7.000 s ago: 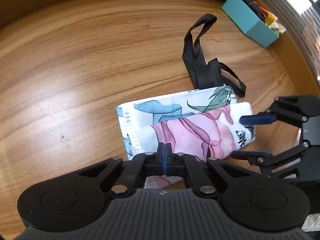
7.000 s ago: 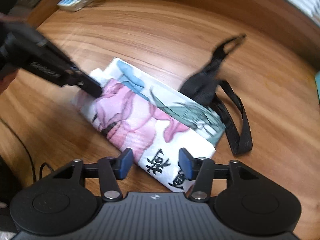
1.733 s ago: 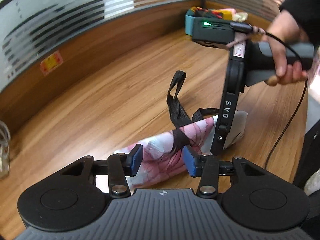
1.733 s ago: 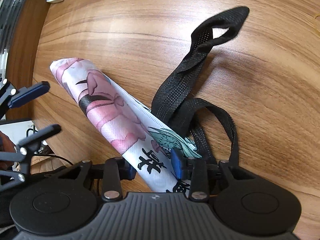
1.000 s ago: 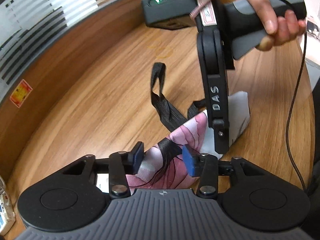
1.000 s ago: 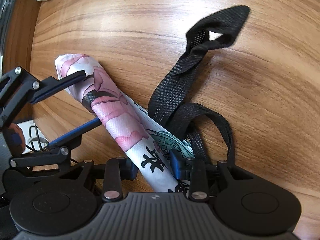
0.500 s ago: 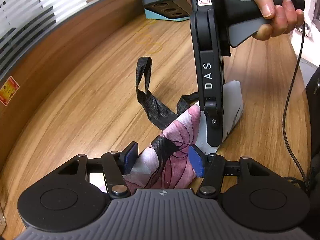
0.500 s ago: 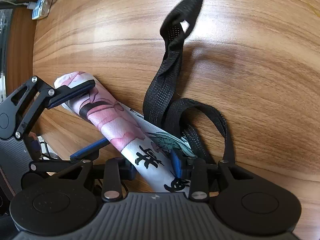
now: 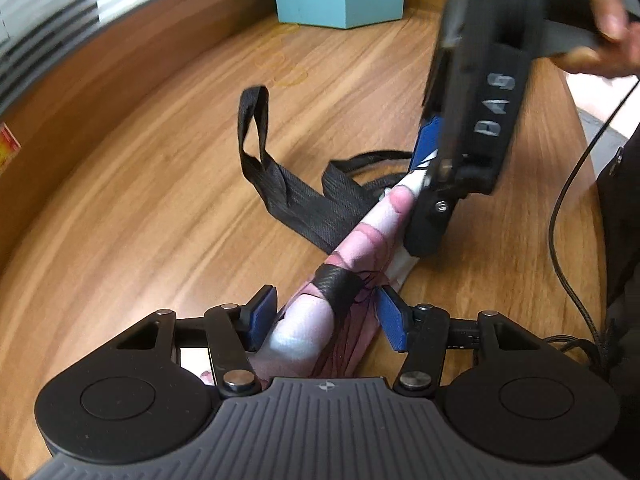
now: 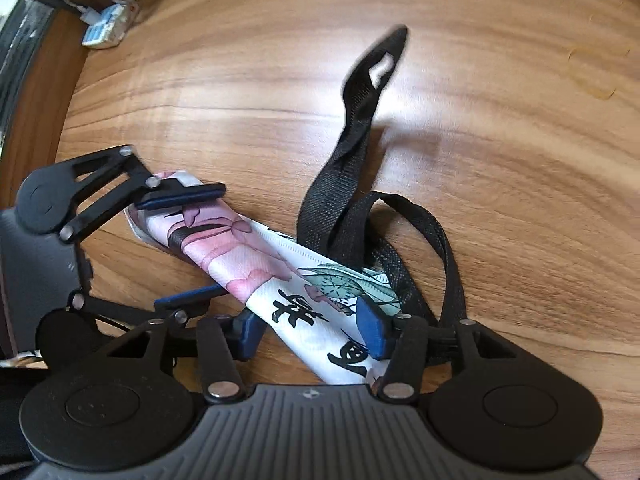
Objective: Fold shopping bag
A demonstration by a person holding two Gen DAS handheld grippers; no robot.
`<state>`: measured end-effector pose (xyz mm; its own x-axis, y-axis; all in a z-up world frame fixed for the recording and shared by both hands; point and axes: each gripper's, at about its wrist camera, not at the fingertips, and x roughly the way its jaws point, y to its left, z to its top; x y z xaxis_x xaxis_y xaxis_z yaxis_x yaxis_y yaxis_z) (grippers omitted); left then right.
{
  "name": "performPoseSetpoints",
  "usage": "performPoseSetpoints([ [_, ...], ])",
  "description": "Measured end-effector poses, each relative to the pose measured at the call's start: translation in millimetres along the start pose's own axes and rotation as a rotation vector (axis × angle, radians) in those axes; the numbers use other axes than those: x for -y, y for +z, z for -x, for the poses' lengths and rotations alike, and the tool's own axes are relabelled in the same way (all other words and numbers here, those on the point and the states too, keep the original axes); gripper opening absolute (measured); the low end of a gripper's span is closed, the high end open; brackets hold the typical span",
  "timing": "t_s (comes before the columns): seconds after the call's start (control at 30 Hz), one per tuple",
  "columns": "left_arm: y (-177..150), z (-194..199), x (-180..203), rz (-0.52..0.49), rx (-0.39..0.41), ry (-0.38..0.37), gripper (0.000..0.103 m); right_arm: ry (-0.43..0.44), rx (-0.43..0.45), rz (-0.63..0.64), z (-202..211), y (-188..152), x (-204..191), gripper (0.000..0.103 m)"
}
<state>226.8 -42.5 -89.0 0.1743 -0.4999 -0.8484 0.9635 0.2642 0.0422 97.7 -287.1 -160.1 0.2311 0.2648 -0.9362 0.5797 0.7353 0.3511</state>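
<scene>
The shopping bag [image 9: 360, 248], white with pink flowers and black characters, lies folded into a narrow roll on the wooden table [image 9: 160, 200]. Its black straps [image 10: 344, 208] trail off the far side, one loop standing up. My left gripper [image 9: 328, 316] is shut on one end of the roll, both blue pads against the fabric. At the other end, my right gripper [image 10: 310, 330] straddles the bag [image 10: 304, 312] with its jaws opening; the left pad stands clear of the fabric. In the left wrist view the right gripper is blurred and tilted.
A teal box [image 9: 340, 0] of small items stands at the table's far edge. A white power strip [image 10: 106, 28] with cables lies in a far corner. A black cable [image 9: 560, 220] hangs by the table's right edge, under a person's hand [image 9: 608, 20].
The right gripper's pads, tight on the bag a second ago, have spread apart and the gripper has tilted and lifted. My left gripper has closed in along the roll. The strap loop has shifted.
</scene>
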Motion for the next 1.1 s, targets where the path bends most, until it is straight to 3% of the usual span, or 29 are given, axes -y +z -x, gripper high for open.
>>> performPoseSetpoints([
  [0.4,-10,-14,-9,0.022,-0.042,-0.057,0.053,-0.045,0.124,0.128,30,-25,-18,0.056],
  [0.47,-12,-14,-10,0.025,-0.040,-0.058,0.054,-0.055,0.142,0.181,39,-30,-20,0.052],
  [0.53,-13,-13,-12,0.021,-0.043,-0.059,0.054,-0.046,0.141,0.217,50,-37,-14,0.040],
  [0.63,-14,-10,-14,0.023,-0.045,-0.065,0.054,0.009,0.110,0.187,48,-31,-7,0.035],
  [0.7,3,-10,23,0.080,-0.039,-0.028,0.054,0.075,0.079,0.107,47,-23,8,0.034],
  [0.93,13,-14,39,0.058,-0.067,-0.019,0.055,0.328,-0.011,-0.215,34,-11,72,0.034],
  [1.0,16,-14,40,0.081,-0.067,-0.030,0.053,0.311,-0.012,-0.157,36,-8,66,0.033],
  [1.07,20,-16,43,0.095,-0.075,-0.047,0.053,0.279,-0.003,-0.061,40,-6,52,0.018],
  [1.1,22,-18,44,0.104,-0.078,-0.058,0.053,0.235,0.006,0.006,41,-5,40,0.015],
])
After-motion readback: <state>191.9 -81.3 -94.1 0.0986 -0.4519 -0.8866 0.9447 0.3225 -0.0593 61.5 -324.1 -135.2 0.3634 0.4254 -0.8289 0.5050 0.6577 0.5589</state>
